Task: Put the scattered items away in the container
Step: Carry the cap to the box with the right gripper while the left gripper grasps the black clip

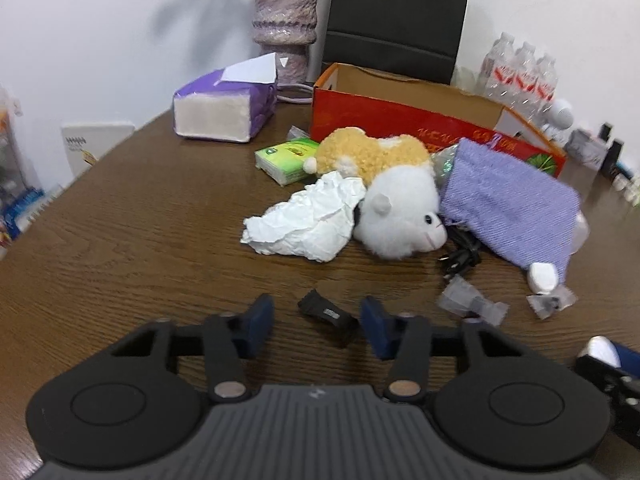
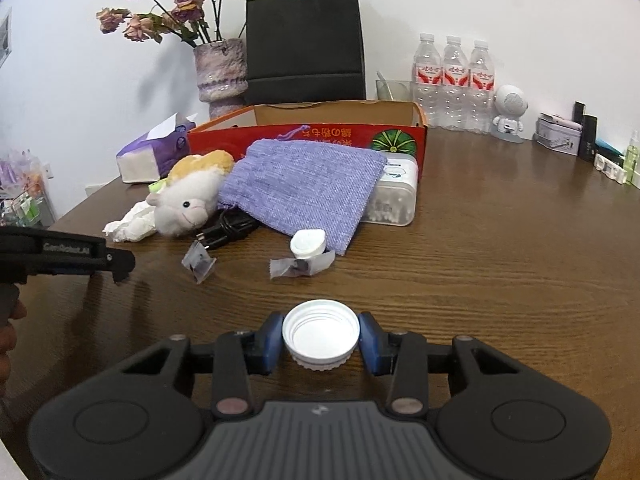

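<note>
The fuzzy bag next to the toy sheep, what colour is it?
Purple. The fuzzy bag shows best in the right wrist view.

The room I see is evenly bright, lit from above with soft light. The vase (image 1: 286,28) throws a blurred grey shadow leftward on the white wall (image 1: 100,40). A mild sheen lies on the wooden table (image 2: 500,264). Both views bow strongly at the edges, with dark corners. My left view is smeared toward its right rim; the right view is sharper.
</note>
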Demonstrator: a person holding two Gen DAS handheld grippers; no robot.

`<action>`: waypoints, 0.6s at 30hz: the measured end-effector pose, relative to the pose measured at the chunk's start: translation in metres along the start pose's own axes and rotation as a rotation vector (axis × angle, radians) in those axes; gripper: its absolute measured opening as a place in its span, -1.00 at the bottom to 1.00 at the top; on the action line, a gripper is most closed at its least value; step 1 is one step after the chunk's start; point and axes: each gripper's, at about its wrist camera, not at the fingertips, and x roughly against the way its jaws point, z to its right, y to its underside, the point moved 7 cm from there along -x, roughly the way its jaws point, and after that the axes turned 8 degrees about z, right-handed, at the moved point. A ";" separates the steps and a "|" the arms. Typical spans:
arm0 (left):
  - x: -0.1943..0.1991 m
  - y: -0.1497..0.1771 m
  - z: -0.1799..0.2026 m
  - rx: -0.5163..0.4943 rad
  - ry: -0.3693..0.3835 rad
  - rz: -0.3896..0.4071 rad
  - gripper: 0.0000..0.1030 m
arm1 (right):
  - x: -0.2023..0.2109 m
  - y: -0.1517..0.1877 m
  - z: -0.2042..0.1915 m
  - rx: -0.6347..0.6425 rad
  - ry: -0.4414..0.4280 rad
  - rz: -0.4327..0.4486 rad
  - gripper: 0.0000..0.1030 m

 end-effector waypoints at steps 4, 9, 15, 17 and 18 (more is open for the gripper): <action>0.002 0.002 0.003 -0.025 -0.011 -0.001 -0.78 | 0.001 -0.001 0.003 0.013 -0.023 0.002 -0.24; 0.004 0.003 0.003 -0.020 -0.002 0.010 -0.79 | 0.003 -0.001 0.006 0.021 -0.046 0.008 -0.24; 0.009 0.001 0.005 -0.033 0.022 0.032 -0.79 | 0.006 -0.003 0.009 0.011 -0.054 0.028 -0.24; 0.013 -0.002 0.006 -0.035 0.036 0.053 -0.79 | 0.007 -0.006 0.009 0.007 -0.052 0.038 -0.24; 0.015 -0.004 0.006 -0.034 0.044 0.065 -0.79 | 0.006 -0.008 0.009 0.006 -0.051 0.043 -0.24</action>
